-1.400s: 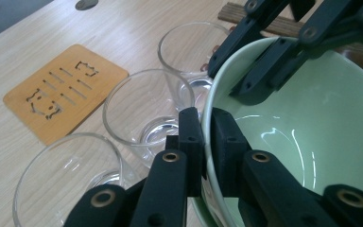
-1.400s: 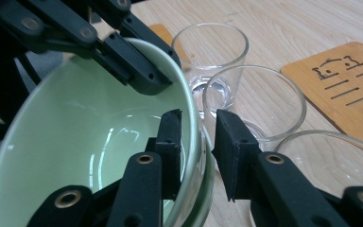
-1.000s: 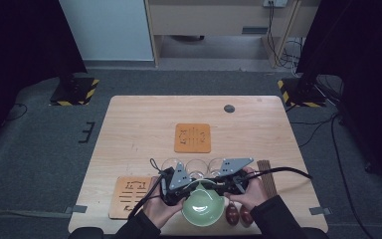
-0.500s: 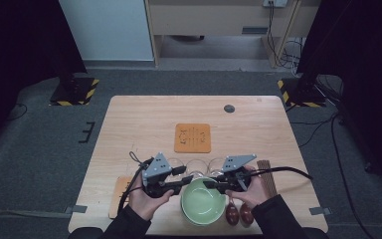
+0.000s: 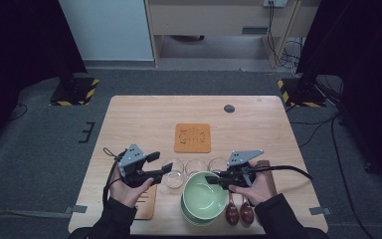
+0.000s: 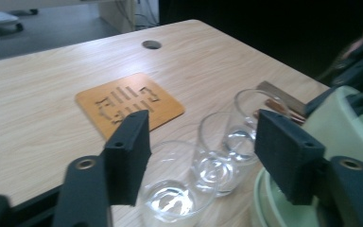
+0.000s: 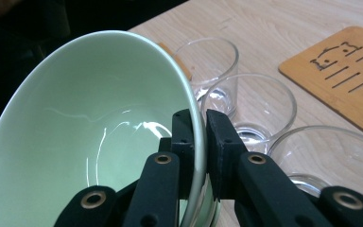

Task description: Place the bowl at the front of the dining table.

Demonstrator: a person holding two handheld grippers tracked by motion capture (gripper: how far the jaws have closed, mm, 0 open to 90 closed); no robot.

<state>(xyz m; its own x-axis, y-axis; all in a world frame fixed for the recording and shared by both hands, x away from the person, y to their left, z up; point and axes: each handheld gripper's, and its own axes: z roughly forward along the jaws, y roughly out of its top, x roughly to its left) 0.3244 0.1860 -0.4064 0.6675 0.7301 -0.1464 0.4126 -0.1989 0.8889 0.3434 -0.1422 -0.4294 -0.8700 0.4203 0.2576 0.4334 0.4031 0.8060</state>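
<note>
Right gripper view: the right gripper [image 7: 196, 142] has its fingers [image 7: 224, 142] clamped across the rim of the pale green glazed ceramic bowl [image 7: 75, 118], one finger inside and one outside the wall. The bowl sits tilted at the near edge of the light wooden bench [image 5: 144, 114], on top of a second green bowl [image 5: 191, 216] of the same kind. The left gripper [image 5: 160, 165] hangs just left of the bowl, its fingers having just been opening, with nothing between them. Treat the bowl as rigid, moderately heavy, brittle and slick with glaze; a one-sided rim grip is likely to let it pivot. Take hold on the opposite rim as well, clear of the three clear drinking glasses [image 5: 196, 167] just beyond.
</note>
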